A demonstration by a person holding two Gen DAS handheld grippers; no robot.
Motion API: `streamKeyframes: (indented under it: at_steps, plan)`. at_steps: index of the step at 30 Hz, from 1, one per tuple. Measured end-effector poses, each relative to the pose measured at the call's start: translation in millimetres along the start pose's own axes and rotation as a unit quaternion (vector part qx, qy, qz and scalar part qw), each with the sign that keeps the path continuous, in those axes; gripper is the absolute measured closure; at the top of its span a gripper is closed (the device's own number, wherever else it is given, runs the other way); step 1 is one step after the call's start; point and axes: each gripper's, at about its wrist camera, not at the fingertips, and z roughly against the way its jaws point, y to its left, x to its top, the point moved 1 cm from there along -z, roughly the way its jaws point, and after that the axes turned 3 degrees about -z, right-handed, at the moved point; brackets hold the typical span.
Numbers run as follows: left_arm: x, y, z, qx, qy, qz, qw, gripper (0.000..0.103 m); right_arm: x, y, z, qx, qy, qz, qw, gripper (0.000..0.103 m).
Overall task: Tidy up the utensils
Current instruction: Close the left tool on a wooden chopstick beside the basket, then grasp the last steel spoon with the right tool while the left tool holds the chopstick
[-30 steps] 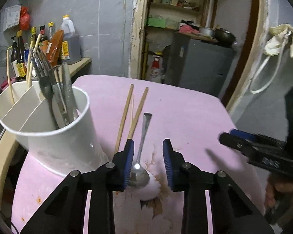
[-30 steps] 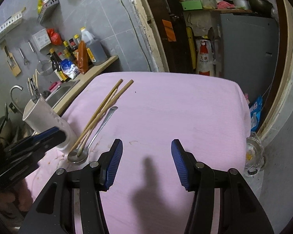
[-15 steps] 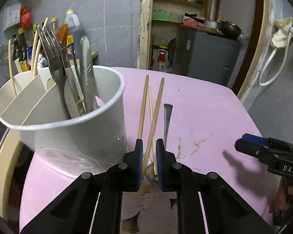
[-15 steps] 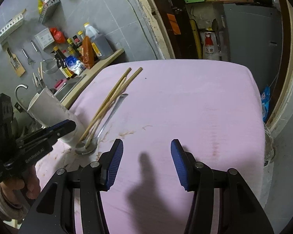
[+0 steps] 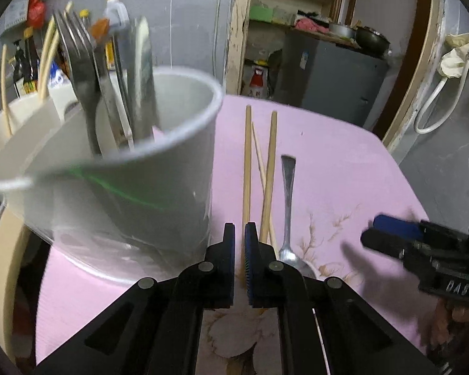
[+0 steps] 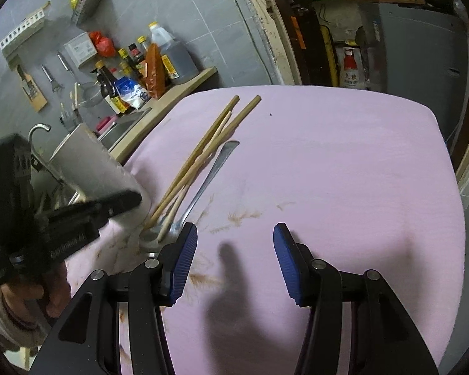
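The left gripper (image 5: 239,243) is closed down to a thin slot around the near end of one chopstick (image 5: 246,168), so it looks pinched, though actual pad contact can't be confirmed. Gripping at the very end makes sense: the long shaft is left free to be tipped into the holder (image 5: 134,181).

The holder is a white divided cup, and it's used as the reference here. Forks and what look like other metal pieces are stood in its front section, and pale chopsticks are seen further back. Just right of the holder, the rest of the chopsticks (image 6: 203,156) are laid crossing each other, and the spoon (image 5: 288,206) is laid just beyond them, bowl end toward the cameras.

The right gripper (image 6: 235,261) is held well right of the holder, fingers spread wide, nothing between them. Probably parked out of the way.

The worktop (image 6: 344,162) is covered in pink, with brownish stains near the spoon bowl. Behind the holder, sauce bottles are lined up on a ledge against grey tile, next to a sink, and a doorway with shelves is seen further right.
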Motion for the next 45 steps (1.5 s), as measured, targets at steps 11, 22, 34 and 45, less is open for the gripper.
streamKeyframes:
  at_steps: [11, 22, 34, 45]
  plan:
    - [8, -4, -16, -0.01, 0.033, 0.034, 0.9988, 0.097, 41, 10, -46, -0.002, 0.033, 0.01, 0.999, 0.065]
    - [-1, -5, -21, -0.01, 0.043, 0.036, 0.9984, 0.097, 44, 27, -70, -0.026, 0.048, 0.037, 0.998, 0.065]
    - [-14, -3, -12, -0.013, 0.025, 0.037, 0.9989, 0.097, 45, 30, -77, -0.039, 0.05, 0.04, 0.997, 0.065]
    - [-21, -1, -2, 0.003, 0.016, 0.036, 0.9992, 0.099, 40, 40, -79, -0.093, 0.06, 0.059, 0.992, 0.086]
